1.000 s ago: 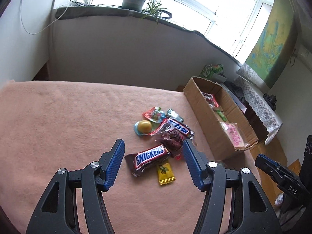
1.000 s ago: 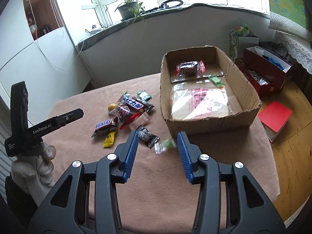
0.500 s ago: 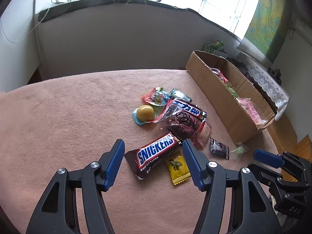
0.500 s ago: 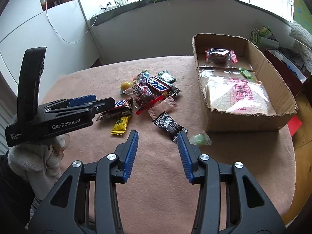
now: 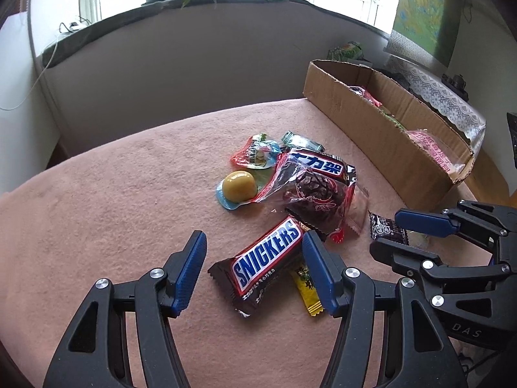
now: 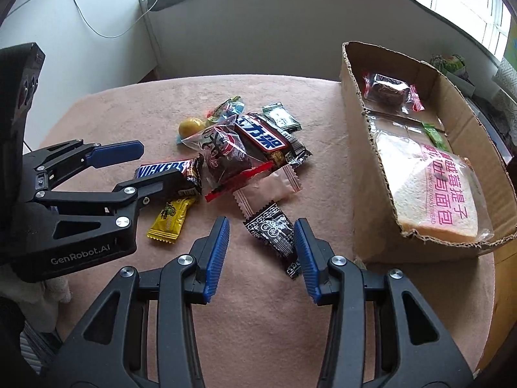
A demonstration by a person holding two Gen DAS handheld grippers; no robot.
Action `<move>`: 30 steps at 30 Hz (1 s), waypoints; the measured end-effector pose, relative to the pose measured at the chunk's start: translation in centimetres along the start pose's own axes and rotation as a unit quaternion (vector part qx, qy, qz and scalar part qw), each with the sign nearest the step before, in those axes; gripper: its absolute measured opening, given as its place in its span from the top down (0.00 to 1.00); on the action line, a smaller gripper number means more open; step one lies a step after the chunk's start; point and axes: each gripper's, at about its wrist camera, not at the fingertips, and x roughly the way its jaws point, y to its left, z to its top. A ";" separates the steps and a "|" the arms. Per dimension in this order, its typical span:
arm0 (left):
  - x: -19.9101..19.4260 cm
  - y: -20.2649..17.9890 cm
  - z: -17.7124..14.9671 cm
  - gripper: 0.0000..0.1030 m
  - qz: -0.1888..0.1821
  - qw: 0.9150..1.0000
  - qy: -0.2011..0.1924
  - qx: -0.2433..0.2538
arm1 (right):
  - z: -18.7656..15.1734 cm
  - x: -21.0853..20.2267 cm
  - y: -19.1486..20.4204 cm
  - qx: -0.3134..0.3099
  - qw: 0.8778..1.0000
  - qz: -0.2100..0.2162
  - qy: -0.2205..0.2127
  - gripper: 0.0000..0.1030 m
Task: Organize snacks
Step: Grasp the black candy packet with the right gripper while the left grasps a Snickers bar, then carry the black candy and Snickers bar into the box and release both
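Progress check, snack sorting. The cardboard box [image 6: 365,174] at the right of the right wrist view already holds a bag of sliced bread [image 6: 433,190], a dark cake in a clear wrapper [image 6: 387,89] at its far end, and a small green packet [image 6: 434,135] between them. Judged partly done; most snacks are not yet boxed.

Left on the pink-covered bench [image 5: 113,200], centre of both views: a Snickers bar [image 5: 266,257], a yellow sachet [image 5: 307,286] just beside it, a wrapped dark cake [image 5: 310,194] lying over a second chocolate bar [image 5: 318,165], a yellow jelly cup [image 5: 239,186], a colourful small packet [image 5: 258,155], a green-white packet [image 5: 300,142], and a black patterned sachet [image 6: 274,231] nearest the box.

Left tool [image 5: 255,268]: jaws apart, straddling the Snickers bar at lower centre, pads not pressing it. Nothing held.

Right tool [image 6: 261,252]: jaws apart around the black patterned sachet at lower centre, no grip visible.

Judgement: both tools are lined up for a pick; closing and carrying to the box remain, then the rest of the pile.
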 end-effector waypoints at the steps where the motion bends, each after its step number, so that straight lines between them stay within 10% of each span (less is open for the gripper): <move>1: 0.1 0.0 0.0 0.41 -0.001 1.000 0.000 0.004 | 0.1 0.2 0.0 -0.001 1.000 -0.004 0.000 0.58; 12: 0.9 1.3 -0.4 0.44 -0.022 0.999 0.013 -0.020 | 0.2 1.2 -0.8 -0.002 1.000 -0.005 0.022 0.58; 19: 0.7 1.4 -0.5 0.74 -0.015 0.999 0.012 -0.027 | -0.4 0.5 -0.3 -0.012 1.000 -0.007 0.023 0.77; 30: -1.3 3.2 -1.4 0.74 -0.016 0.997 0.003 -0.074 | -1.0 -0.9 0.0 0.008 1.000 0.011 0.008 0.84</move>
